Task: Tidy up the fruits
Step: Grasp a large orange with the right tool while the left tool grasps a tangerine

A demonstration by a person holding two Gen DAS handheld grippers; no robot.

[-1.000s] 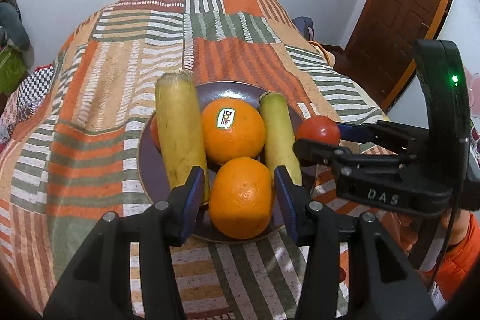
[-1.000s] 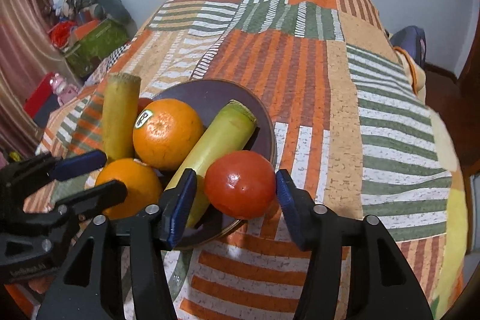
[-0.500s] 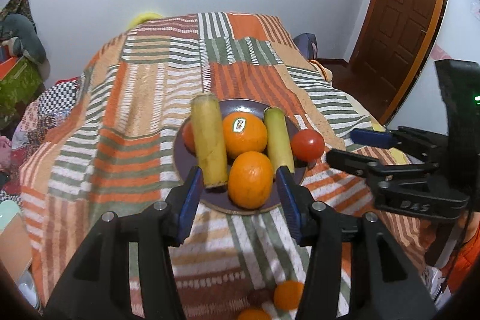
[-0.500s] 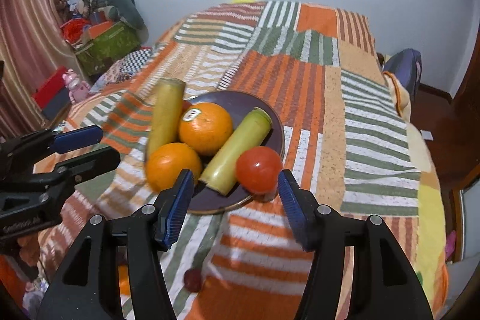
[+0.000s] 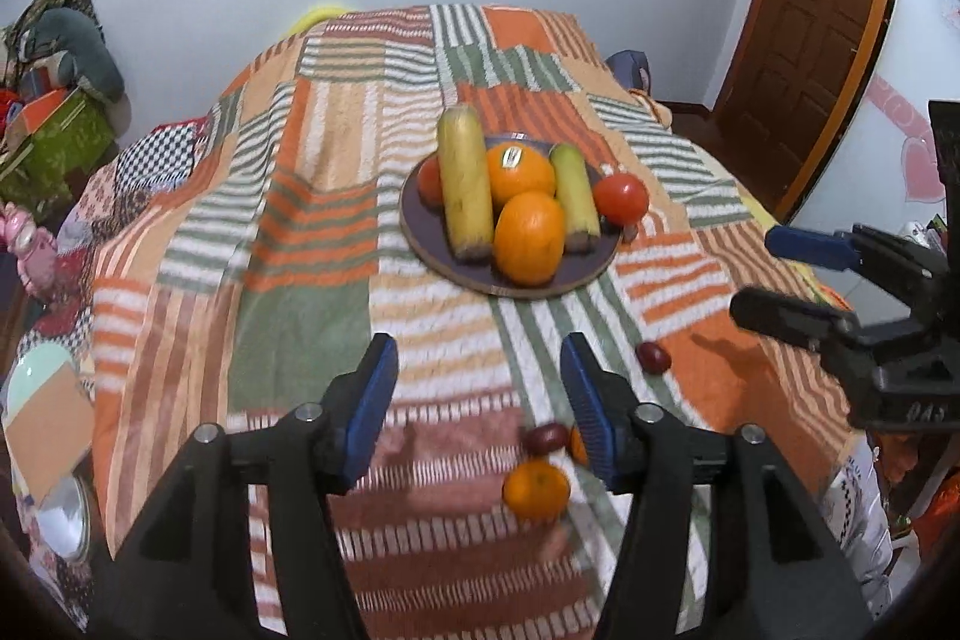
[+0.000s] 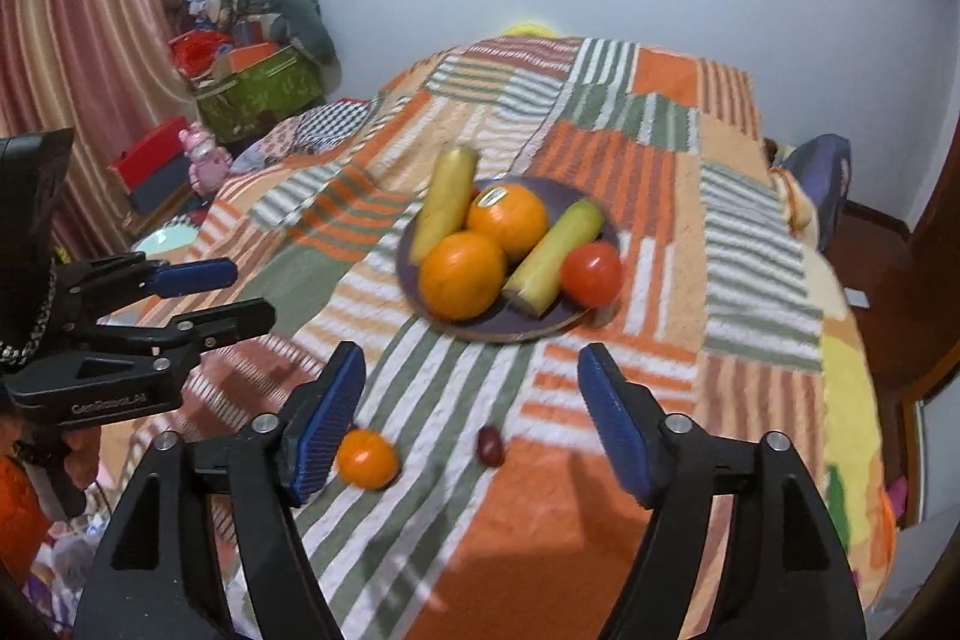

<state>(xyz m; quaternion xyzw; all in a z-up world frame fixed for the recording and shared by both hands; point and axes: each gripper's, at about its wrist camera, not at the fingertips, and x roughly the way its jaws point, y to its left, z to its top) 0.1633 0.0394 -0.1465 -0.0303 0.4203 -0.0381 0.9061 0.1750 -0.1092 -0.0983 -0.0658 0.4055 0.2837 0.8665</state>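
Left gripper [image 5: 477, 397] and right gripper [image 6: 471, 409], both empty, fingers spread wide.

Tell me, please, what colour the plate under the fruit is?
The plate is dark purple, with a lighter brownish edge; the right wrist view shows it best.

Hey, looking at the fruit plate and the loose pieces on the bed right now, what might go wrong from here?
The red tomato sits at the edge of the dark round plate, so it may roll off onto the striped blanket. The small orange mandarin and dark red grape-like fruit lie loose on soft bedding; either could roll away when an open gripper nudges it.
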